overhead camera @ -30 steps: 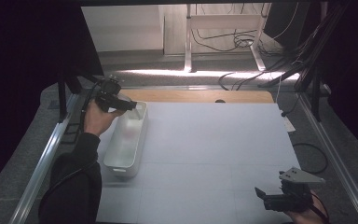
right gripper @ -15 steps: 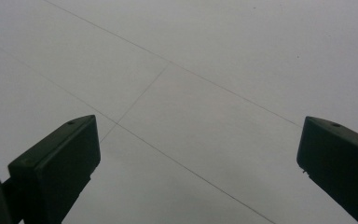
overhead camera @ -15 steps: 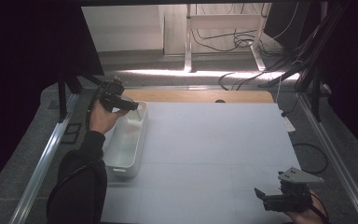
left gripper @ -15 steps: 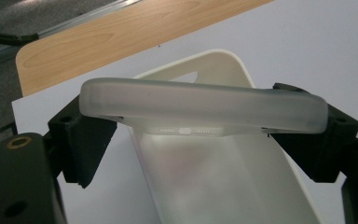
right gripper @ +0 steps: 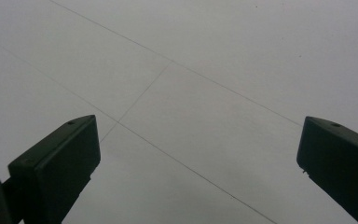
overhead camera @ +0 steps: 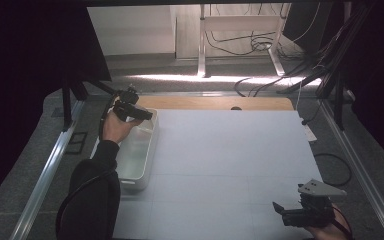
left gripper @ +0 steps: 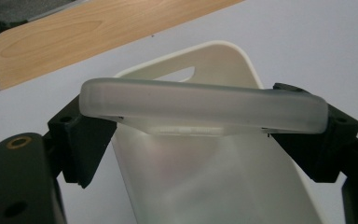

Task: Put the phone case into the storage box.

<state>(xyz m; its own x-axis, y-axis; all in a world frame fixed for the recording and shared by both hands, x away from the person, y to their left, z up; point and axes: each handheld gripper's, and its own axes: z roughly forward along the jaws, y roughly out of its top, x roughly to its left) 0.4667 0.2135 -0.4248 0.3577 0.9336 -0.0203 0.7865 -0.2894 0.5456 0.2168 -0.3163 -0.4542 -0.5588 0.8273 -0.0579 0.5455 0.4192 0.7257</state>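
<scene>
My left gripper [left gripper: 205, 140] is shut on a frosted translucent plastic piece [left gripper: 200, 105] with rounded corners, seen edge-on and spanning from one jaw to the other. Right below it lies a white oblong bin [left gripper: 223, 186] with a handle slot at its far end. In the high view the left gripper [overhead camera: 147, 115] hovers over the far end of that bin [overhead camera: 130, 175] at the mat's left edge. My right gripper [overhead camera: 278, 208] stays low at the near right, open, its jaws [right gripper: 200, 154] wide apart over bare mat with nothing between them.
A white mat [overhead camera: 230, 160] with faint grid lines covers the table. A wooden board strip [overhead camera: 220, 103] shows along its far edge. Metal rails [overhead camera: 50, 170] run down both sides, and cables [overhead camera: 265, 82] lie on the floor beyond.
The left hand has come down and a little to the right, closer over the bin's far end, still holding the translucent piece. The right gripper has stayed put.
</scene>
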